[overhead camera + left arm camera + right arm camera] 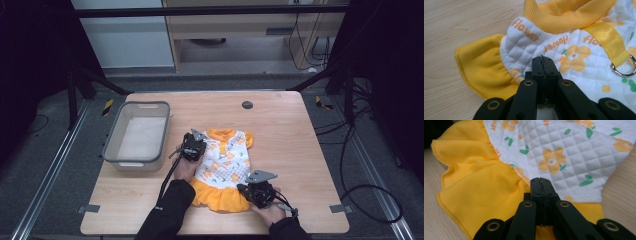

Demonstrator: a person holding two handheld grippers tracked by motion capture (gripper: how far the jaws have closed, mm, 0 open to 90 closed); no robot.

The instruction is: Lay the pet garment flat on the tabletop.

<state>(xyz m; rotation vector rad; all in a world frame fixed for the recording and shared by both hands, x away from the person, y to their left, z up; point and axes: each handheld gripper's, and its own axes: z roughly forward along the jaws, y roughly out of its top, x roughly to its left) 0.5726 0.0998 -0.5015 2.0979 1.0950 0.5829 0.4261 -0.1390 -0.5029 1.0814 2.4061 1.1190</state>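
A small quilted white dress (pixel 225 160) with orange flowers, a yellow collar and a yellow skirt lies flat on the wooden table (pixel 300 150). My left gripper (pixel 201 150) sits at the dress's left shoulder. In the left gripper view its jaws (pixel 542 61) are shut on the white quilted cloth (pixel 574 50), beside the yellow sleeve ruffle (pixel 481 67). My right gripper (pixel 246 190) is at the lower right hem. In the right gripper view it (pixel 540 182) is shut where the yellow skirt (pixel 479 190) meets the white cloth (pixel 564 157), and the fabric puckers toward the jaws.
A grey plastic basket (pixel 112 137) stands on the table to the left of the dress. A small black round disc (pixel 247 105) sits near the table's far edge. A metal ring (pixel 624 70) hangs on a yellow strap of the dress.
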